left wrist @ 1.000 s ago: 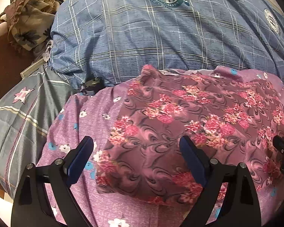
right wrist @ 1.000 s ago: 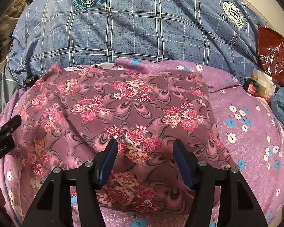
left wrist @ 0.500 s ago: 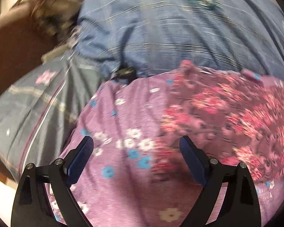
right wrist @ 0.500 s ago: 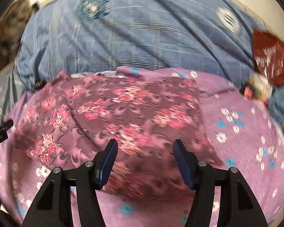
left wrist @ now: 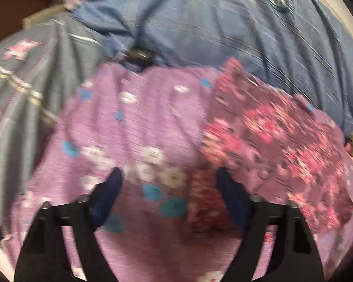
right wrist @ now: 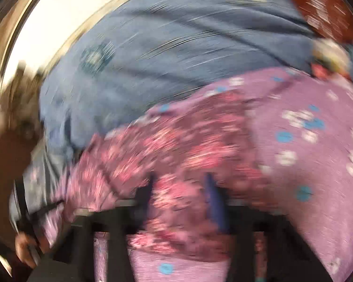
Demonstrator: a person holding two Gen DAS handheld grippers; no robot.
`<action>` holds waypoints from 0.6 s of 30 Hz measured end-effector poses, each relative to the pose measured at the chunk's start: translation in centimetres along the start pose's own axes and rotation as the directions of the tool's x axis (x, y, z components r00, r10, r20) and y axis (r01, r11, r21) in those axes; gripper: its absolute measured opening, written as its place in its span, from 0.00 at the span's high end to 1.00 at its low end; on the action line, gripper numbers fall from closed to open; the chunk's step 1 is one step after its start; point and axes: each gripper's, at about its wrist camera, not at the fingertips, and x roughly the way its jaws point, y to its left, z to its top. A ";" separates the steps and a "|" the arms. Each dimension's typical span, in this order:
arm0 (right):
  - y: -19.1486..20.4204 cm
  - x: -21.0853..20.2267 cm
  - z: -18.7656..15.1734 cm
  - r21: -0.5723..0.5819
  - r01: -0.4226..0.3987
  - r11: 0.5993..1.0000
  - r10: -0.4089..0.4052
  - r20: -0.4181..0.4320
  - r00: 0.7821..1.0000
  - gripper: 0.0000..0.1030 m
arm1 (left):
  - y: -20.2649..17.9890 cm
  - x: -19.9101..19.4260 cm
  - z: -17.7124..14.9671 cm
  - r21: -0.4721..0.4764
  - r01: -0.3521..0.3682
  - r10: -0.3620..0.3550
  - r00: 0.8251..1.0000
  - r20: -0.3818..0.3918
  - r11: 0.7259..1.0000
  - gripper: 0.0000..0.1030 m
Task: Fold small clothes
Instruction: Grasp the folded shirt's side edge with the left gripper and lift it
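The small garment, maroon with pink flowers (left wrist: 277, 138), lies on a purple flowered sheet (left wrist: 134, 127). Both views are blurred by motion. My left gripper (left wrist: 168, 181) is open over the garment's near left corner; the cloth edge lies between its fingers, nearer the right one. In the right wrist view the garment (right wrist: 176, 141) fills the middle, and my right gripper (right wrist: 180, 188) has narrowed around a bunch of it near the front edge. The blur hides whether its pads press the cloth.
A blue checked quilt (left wrist: 223, 28) lies behind the garment. A grey star-print pillow (left wrist: 23, 89) lies at the left. A red packet (right wrist: 324, 7) and small items sit at the far right. A hand (right wrist: 26, 246) shows at lower left.
My left gripper swung left, off the garment's middle to its left corner. My right gripper tilted, dropped onto the front edge and its fingers came closer together around the cloth.
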 end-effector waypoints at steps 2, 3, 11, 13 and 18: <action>2.4 2.2 -0.6 -0.046 -0.022 0.999 0.019 -0.069 0.997 0.86 | -0.6 1.0 -0.3 0.003 0.041 -0.041 0.999 -0.034 0.999 0.60; 3.5 3.3 -1.0 -0.057 -0.027 0.998 0.021 -0.100 0.995 0.86 | -1.0 1.4 -0.4 0.002 0.073 -0.073 0.996 -0.045 0.997 0.67; 6.4 6.4 -2.3 -0.061 -0.039 0.997 0.028 -0.180 0.983 0.82 | -1.4 2.0 -0.3 -0.012 0.125 -0.126 0.988 -0.094 0.992 0.14; 6.4 7.0 -2.4 -0.048 -0.030 0.998 0.021 -0.187 0.982 0.82 | -1.8 2.2 -0.6 0.007 0.130 -0.129 0.987 -0.098 0.991 0.14; 6.0 7.8 -2.3 -0.008 -0.022 1.000 0.020 -0.198 0.980 0.82 | -3.9 1.5 -0.9 0.100 0.138 -0.133 0.990 -0.054 0.985 0.63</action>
